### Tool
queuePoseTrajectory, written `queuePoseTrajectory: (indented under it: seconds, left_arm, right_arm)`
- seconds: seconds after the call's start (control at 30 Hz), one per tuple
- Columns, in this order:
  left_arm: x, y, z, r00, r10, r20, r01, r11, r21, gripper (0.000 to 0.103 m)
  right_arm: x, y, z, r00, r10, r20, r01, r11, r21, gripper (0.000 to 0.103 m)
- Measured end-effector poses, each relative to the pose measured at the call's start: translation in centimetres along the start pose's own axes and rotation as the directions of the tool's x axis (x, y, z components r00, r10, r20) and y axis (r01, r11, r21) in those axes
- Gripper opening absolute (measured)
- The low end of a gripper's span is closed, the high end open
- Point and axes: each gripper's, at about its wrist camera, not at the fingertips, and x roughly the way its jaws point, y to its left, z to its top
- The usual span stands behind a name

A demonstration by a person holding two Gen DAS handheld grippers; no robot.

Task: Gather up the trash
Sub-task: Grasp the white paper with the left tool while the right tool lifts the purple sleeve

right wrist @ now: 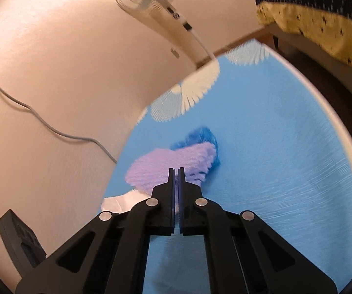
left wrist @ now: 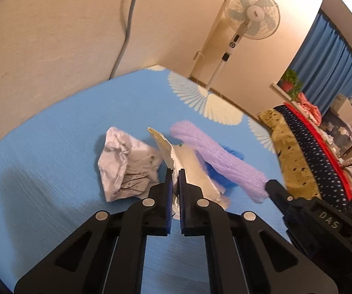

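On a blue table (left wrist: 53, 152), my left gripper (left wrist: 175, 171) is shut on a torn beige-and-white wrapper (left wrist: 188, 164). A crumpled white paper (left wrist: 124, 164) lies just left of it. A purple foam net sleeve (left wrist: 215, 156) lies across a blue crumpled piece (left wrist: 215, 175), and my right gripper (left wrist: 271, 183) holds its near end. In the right wrist view my right gripper (right wrist: 176, 170) is shut on the purple foam sleeve (right wrist: 171, 164), with the blue piece (right wrist: 198, 136) behind it and white paper (right wrist: 119, 202) at the left.
A wall (left wrist: 41, 36) runs along the table's far left side with a grey cable (right wrist: 53, 127) on it. A standing fan (left wrist: 252, 14) is beyond the table. A patterned cloth (left wrist: 298, 152) hangs off the table's right edge (right wrist: 335, 127).
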Motion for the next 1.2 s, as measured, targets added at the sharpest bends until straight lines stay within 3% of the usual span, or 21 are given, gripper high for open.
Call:
queuePoseTrajectory:
  seconds: [0.27,0.63,1.2]
  left_arm:
    - [-4.2,-1.1,0.1,0.998,-0.069,0.008,0.069,0.997,0.033,0.004]
    - [-9.5,-2.0,-1.1,0.994,-0.109,0.018,0.107,0.99,0.095,0.003]
    - [-13.8,-3.8,-3.9,0.985,-0.17,-0.01,0.168,0.964,0.207,0.003]
  right_arm:
    - [-7.3,2.9,0.3,0.994,-0.017,0.11,0.025,0.998,-0.064,0.002]
    - [-15.6,5.5,-1.0,0.967,-0.163,0.197,0.2,0.962,-0.188,0.002]
    - [-23.0,6.9,-2.8,0.926,-0.27,0.265,0.337,0.906,-0.255,0.002]
